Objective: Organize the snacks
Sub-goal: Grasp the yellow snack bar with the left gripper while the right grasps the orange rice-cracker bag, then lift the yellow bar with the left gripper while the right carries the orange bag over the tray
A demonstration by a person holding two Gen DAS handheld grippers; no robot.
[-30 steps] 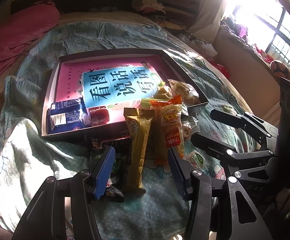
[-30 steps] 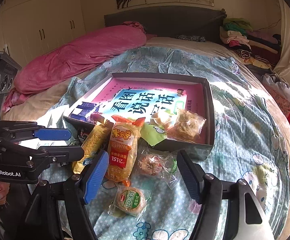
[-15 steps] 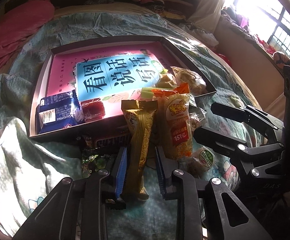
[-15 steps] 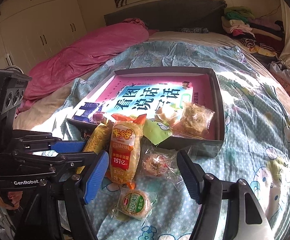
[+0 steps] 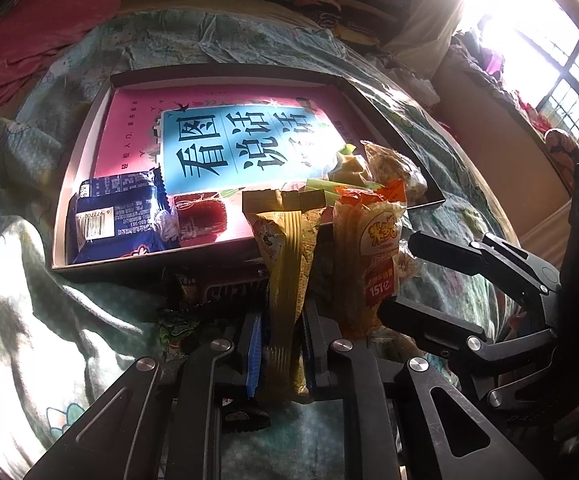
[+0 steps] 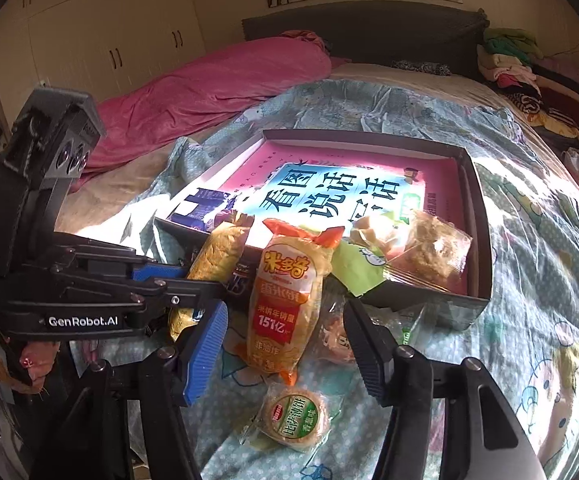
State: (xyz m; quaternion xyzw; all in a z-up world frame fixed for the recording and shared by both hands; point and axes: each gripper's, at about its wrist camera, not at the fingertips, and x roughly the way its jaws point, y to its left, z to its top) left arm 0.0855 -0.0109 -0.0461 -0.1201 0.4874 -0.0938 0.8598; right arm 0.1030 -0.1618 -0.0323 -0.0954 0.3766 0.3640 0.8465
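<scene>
Pinching the lower end of the long yellow snack packet, the left gripper is closing its blue pads on the crinkly wrapper, and the packet is leaning with its top on the front rim of the dark box. I am judging that it is light, soft and a little slippery, and the food inside is perhaps brittle, so a gentle hold low on the body seems better than on the sealed end. Just beside it, the right gripper has just been closing, but its jaws are standing apart around the orange rice cracker bag without pressing it. Only the right view is showing the round green pastry near the camera and the clear-wrapped cakes inside the box. Only the left view is showing the blue biscuit pack in the far corner.
</scene>
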